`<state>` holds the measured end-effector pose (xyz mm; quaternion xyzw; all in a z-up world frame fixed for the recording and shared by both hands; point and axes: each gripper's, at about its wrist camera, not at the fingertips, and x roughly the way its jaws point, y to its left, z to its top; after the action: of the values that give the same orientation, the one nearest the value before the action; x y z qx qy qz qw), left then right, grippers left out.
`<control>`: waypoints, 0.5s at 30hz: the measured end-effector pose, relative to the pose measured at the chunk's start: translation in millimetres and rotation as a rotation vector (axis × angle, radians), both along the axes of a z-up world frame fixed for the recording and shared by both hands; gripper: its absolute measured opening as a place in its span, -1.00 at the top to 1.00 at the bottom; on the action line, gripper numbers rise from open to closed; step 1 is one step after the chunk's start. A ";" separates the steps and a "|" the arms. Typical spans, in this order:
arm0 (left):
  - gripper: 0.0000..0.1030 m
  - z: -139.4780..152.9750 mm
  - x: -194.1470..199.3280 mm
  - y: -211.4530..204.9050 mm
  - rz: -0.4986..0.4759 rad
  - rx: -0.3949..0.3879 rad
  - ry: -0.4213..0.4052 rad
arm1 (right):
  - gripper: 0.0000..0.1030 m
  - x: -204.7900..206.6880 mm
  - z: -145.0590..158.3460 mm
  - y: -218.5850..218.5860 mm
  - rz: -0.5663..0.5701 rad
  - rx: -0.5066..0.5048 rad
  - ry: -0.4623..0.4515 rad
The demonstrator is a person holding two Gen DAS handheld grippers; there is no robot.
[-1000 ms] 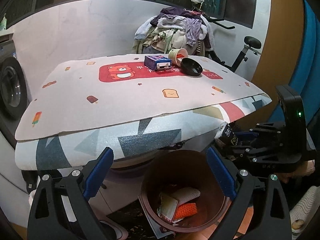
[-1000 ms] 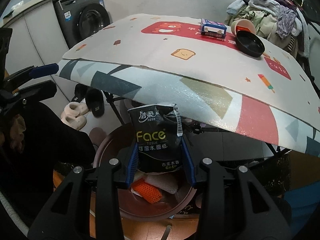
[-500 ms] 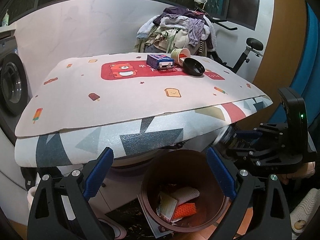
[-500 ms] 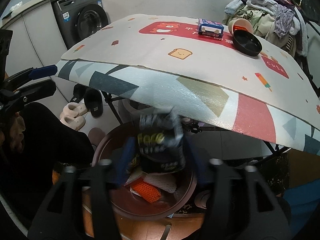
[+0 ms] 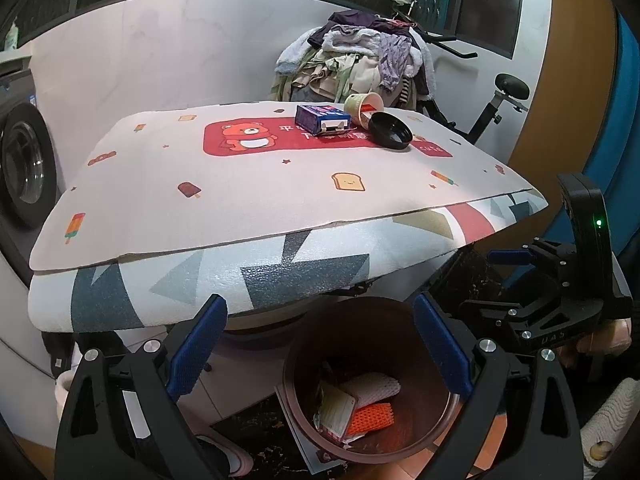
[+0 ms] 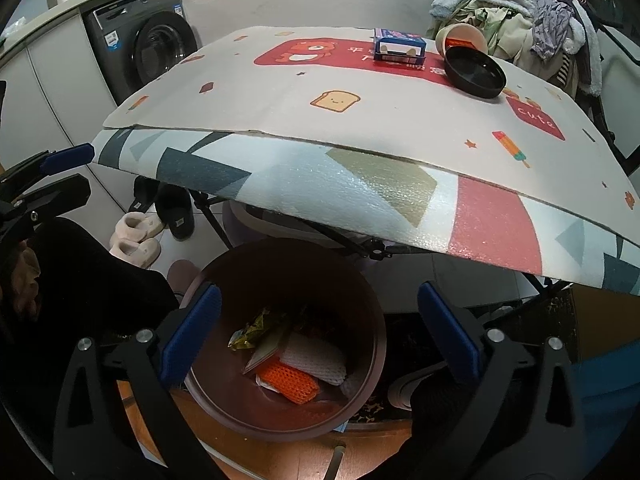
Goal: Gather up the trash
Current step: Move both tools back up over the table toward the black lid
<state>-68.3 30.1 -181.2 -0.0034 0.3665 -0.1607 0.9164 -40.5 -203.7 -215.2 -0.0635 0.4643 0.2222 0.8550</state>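
Observation:
A brown trash bin (image 6: 280, 272) stands on the floor under the table's front edge, holding a white foam net, an orange net (image 6: 288, 382), a card and a yellow wrapper (image 6: 252, 332). My right gripper (image 6: 320, 332) hangs over the bin with its jaws opening wide and nothing between them. My left gripper (image 5: 320, 344) is open and empty above the same bin (image 5: 360, 332), with the right gripper (image 5: 496, 280) beside it. A blue box (image 5: 322, 119), a tipped cup (image 5: 364, 106) and a black bowl (image 5: 390, 130) lie on the far side of the table.
The padded table mat (image 6: 360, 184) overhangs the bin. A washing machine (image 6: 160, 48) stands at the back left and slippers (image 6: 136, 236) lie on the floor. A clothes pile (image 5: 360, 60) and an exercise bike (image 5: 504, 96) stand behind the table.
The right gripper has opened and the black tissue pack it held has dropped out of its jaws toward the bin. The left gripper has stayed where it was.

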 end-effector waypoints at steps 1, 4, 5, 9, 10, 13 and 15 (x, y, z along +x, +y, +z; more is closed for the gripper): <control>-0.78 0.2 -0.2 0.3 0.002 -0.001 -0.001 | -0.88 -0.4 0.4 0.2 0.001 0.000 -0.002; -0.78 0.2 -0.7 0.9 0.009 -0.001 -0.003 | -0.89 -0.7 0.4 0.1 -0.001 0.000 -0.003; -0.78 0.3 -0.7 0.9 0.011 -0.002 -0.004 | -0.89 -0.8 0.5 0.2 -0.001 0.000 -0.002; -0.78 0.4 -0.2 0.9 0.016 0.000 -0.003 | -0.88 -0.6 0.8 1.3 0.000 -0.004 -0.004; -0.78 0.3 -0.1 0.6 0.017 0.001 -0.002 | -0.89 -0.6 1.1 1.6 0.001 -0.004 -0.005; -0.78 0.5 -0.2 -0.3 0.017 0.004 -0.002 | -0.88 -0.9 1.6 0.9 0.001 -0.001 -0.008; -0.78 0.7 -0.2 -0.7 0.019 0.007 -0.004 | -0.88 -0.9 1.8 0.2 -0.001 0.001 -0.007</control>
<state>-68.5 29.5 -180.5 -0.0036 0.3653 -0.1508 0.9186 -41.4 -203.5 -213.3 -0.0637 0.4612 0.2219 0.8567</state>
